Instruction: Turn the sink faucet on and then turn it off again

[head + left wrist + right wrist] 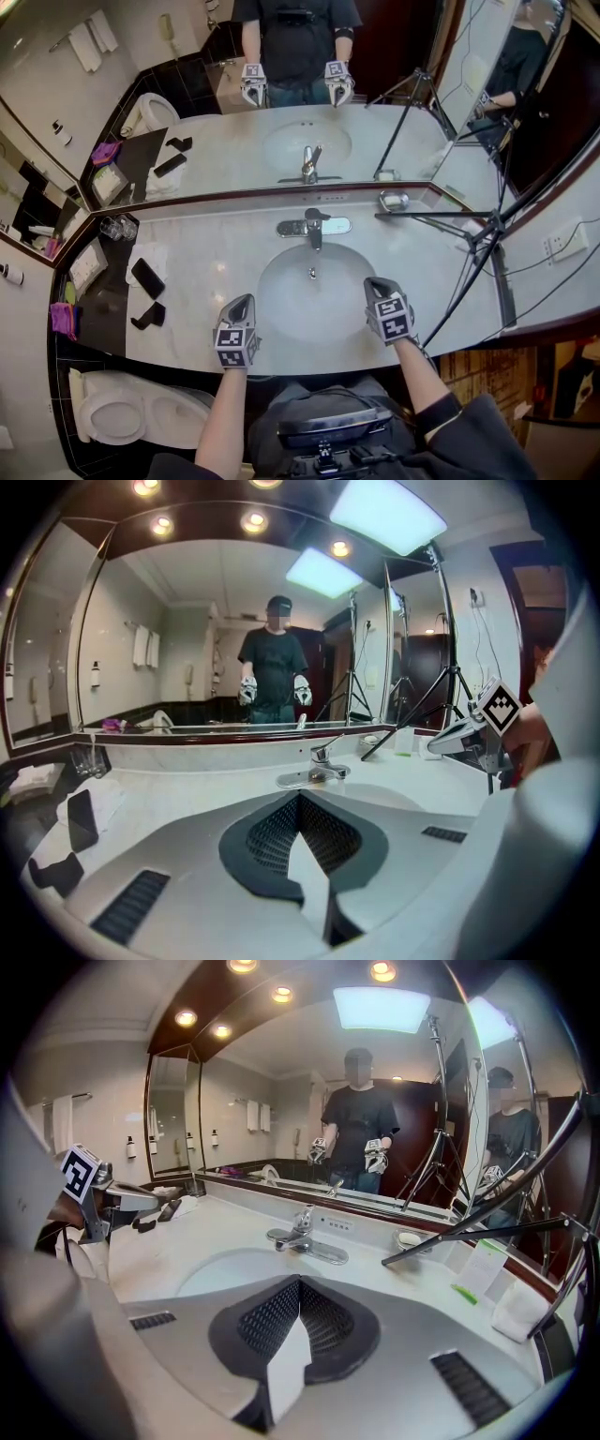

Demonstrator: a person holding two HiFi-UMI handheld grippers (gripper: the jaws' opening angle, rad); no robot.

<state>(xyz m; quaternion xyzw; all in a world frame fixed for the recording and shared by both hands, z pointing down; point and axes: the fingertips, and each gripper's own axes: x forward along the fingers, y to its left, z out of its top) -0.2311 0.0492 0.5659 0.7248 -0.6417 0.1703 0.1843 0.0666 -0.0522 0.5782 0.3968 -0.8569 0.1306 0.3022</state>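
Observation:
A chrome faucet with a single lever stands at the back of the white oval sink; no water shows running. It also appears ahead of both grippers as the faucet and the faucet. My left gripper hovers at the sink's front left rim, shut with nothing between its jaws. At the front right rim, my right gripper is likewise shut and empty. Both are well short of the faucet.
A black phone and a dark holder lie on the counter at left, with glasses behind. A soap dish and tripod legs occupy the right. A toilet sits below left. The mirror runs behind.

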